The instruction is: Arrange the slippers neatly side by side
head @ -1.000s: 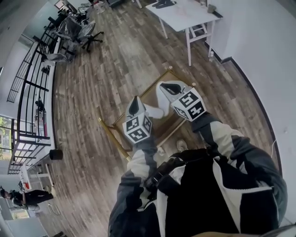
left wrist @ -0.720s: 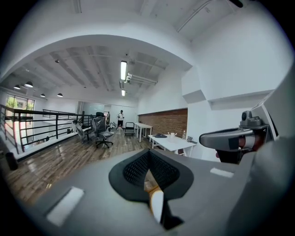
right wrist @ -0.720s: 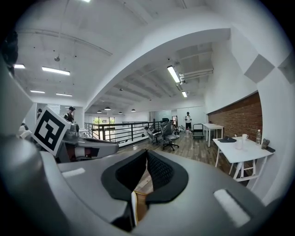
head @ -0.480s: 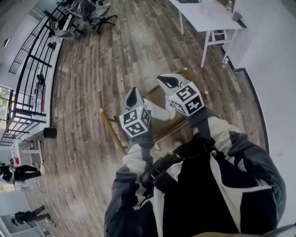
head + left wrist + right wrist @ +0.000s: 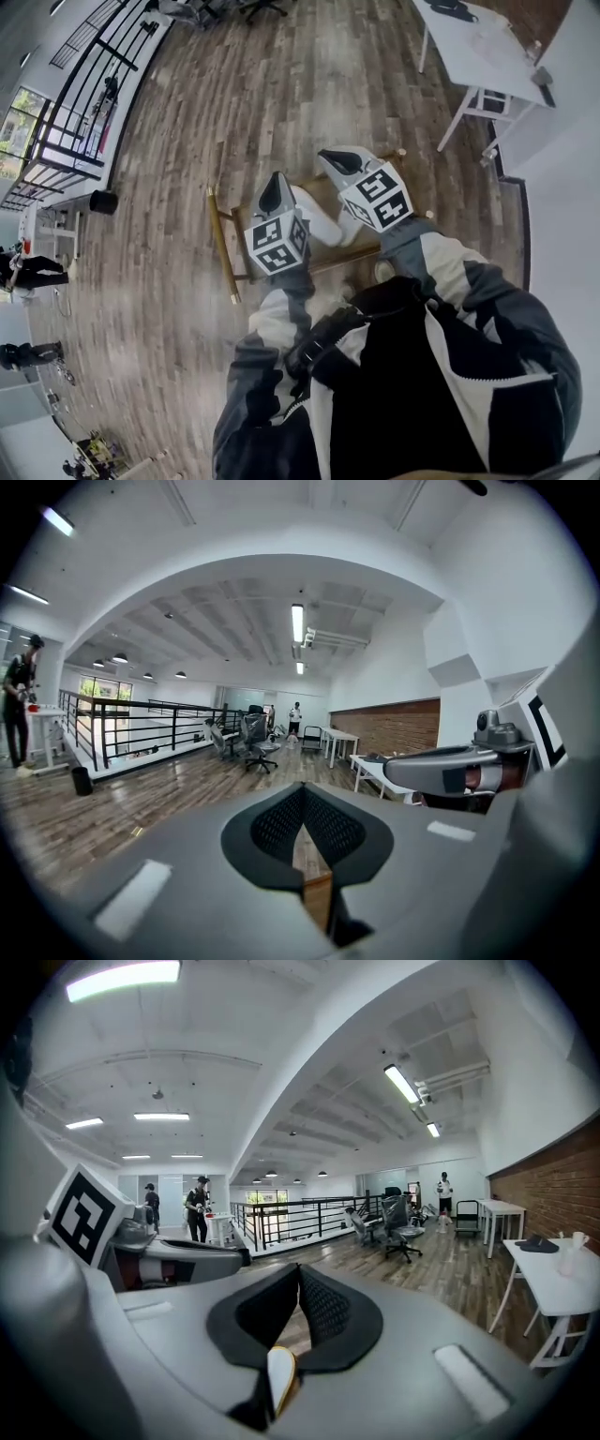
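Hanging over a low rack of pale wooden rails (image 5: 222, 246), the two hand-held grippers each carried one slipper. The left gripper (image 5: 274, 187) had its fingers pressed together on the flat white left slipper (image 5: 317, 217), which drooped from the tips above the middle of the rack. In the left gripper view only a thin tan strip showed in the slit between the pads. The right gripper (image 5: 339, 161) was likewise closed, its fingers pinching the flat white, yellow-rimmed right slipper (image 5: 281, 1378) by a thin edge above the rack's far rail. The grippers were held side by side, near each other but apart, the right one a little farther out.

The rack stood on the brown plank floor (image 5: 178, 141). Past its left end and its far rail the floor ran wide, reaching a black metal railing (image 5: 75, 122) and a small black bin (image 5: 103, 202) at the far left edge. To the right the room was tighter. A white wall (image 5: 562, 216) with a dark skirting ran near the rack's right end, and a white table on white legs (image 5: 487, 61) stood toward the far right corner. The person stood at the rack's near rail.

Counted in the head view: two grippers, two slippers, one rack, one table, one bin.
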Action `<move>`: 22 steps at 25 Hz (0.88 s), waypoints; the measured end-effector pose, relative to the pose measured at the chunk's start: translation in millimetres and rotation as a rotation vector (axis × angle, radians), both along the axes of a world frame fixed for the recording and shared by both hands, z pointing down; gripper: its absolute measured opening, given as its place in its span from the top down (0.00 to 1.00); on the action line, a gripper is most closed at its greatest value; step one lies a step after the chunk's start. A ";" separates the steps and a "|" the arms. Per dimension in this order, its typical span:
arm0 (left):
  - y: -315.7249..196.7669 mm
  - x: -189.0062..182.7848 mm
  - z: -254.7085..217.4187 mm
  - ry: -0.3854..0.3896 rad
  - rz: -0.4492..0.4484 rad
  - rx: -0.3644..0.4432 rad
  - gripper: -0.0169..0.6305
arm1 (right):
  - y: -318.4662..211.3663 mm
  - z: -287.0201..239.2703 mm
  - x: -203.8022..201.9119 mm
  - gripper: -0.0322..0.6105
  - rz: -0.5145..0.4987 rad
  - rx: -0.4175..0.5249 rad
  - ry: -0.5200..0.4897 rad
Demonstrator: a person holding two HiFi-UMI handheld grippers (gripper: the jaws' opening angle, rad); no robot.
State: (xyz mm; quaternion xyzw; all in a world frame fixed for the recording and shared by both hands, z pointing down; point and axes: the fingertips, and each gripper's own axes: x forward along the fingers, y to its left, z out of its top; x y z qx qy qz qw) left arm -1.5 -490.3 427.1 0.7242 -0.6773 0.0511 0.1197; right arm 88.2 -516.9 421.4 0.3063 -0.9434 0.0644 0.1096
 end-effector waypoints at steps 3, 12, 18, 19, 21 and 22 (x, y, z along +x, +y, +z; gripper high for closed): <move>0.8 -1.2 6.5 0.002 -0.041 -0.021 0.96 | -1.2 8.7 -5.3 0.93 -0.049 -0.031 0.003; -6.3 -10.0 19.7 -0.006 -0.061 -0.043 0.96 | -10.4 13.8 -18.0 0.93 -0.093 -0.033 0.014; -2.2 -11.0 79.3 0.027 -0.049 -0.184 0.96 | -7.5 11.5 -18.0 0.93 -0.112 -0.013 0.008; -1.7 -10.7 92.5 0.028 -0.047 -0.212 0.96 | -7.8 9.7 -16.0 0.93 -0.112 -0.011 0.007; -2.2 -10.0 115.8 0.033 -0.045 -0.264 0.96 | -9.6 4.5 -11.6 0.93 -0.111 0.000 0.005; -2.8 -9.7 126.6 0.036 -0.045 -0.289 0.96 | -10.7 1.6 -9.4 0.93 -0.111 0.007 0.002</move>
